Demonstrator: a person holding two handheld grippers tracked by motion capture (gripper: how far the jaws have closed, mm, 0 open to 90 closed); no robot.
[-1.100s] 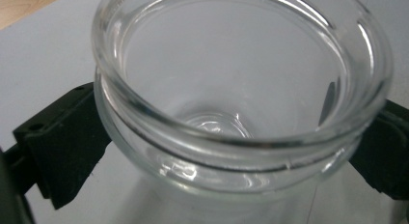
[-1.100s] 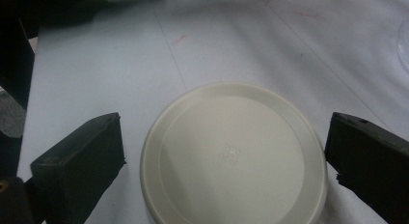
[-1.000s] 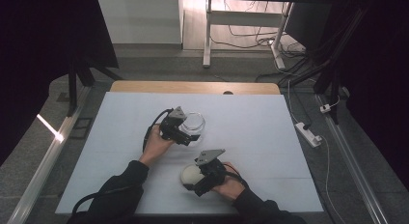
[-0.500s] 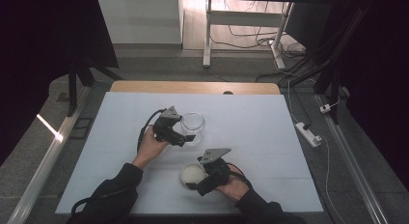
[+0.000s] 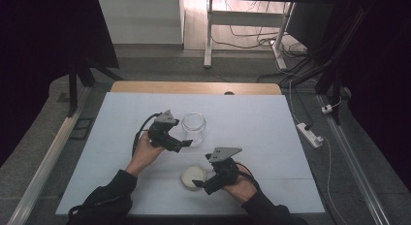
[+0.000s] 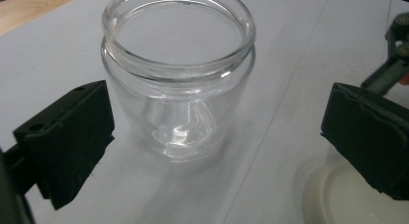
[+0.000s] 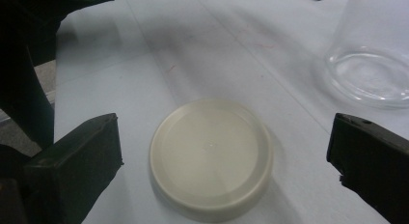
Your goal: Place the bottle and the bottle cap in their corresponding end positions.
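An empty clear glass jar (image 5: 194, 126) (image 6: 177, 79) stands upright and lidless on the white table (image 5: 252, 118). My left gripper (image 5: 182, 143) (image 6: 217, 142) is open just in front of the jar, its jaws wide and apart from the glass. A round cream lid (image 5: 193, 176) (image 7: 211, 156) lies flat on the table nearer the front edge. My right gripper (image 5: 203, 183) (image 7: 226, 159) is open, its jaws on either side of the lid without touching it. The jar's base (image 7: 369, 77) shows in the right gripper view, and the lid's edge (image 6: 347, 200) in the left gripper view.
A wooden strip (image 5: 194, 88) runs along the table's far edge. A white power strip (image 5: 310, 134) lies on the floor to the right. A white desk frame (image 5: 242, 21) and cables stand beyond the table.
Both grippers have drawn back toward the person. The left one has pulled away from the jar; the right one has slid to the right, uncovering the lid.
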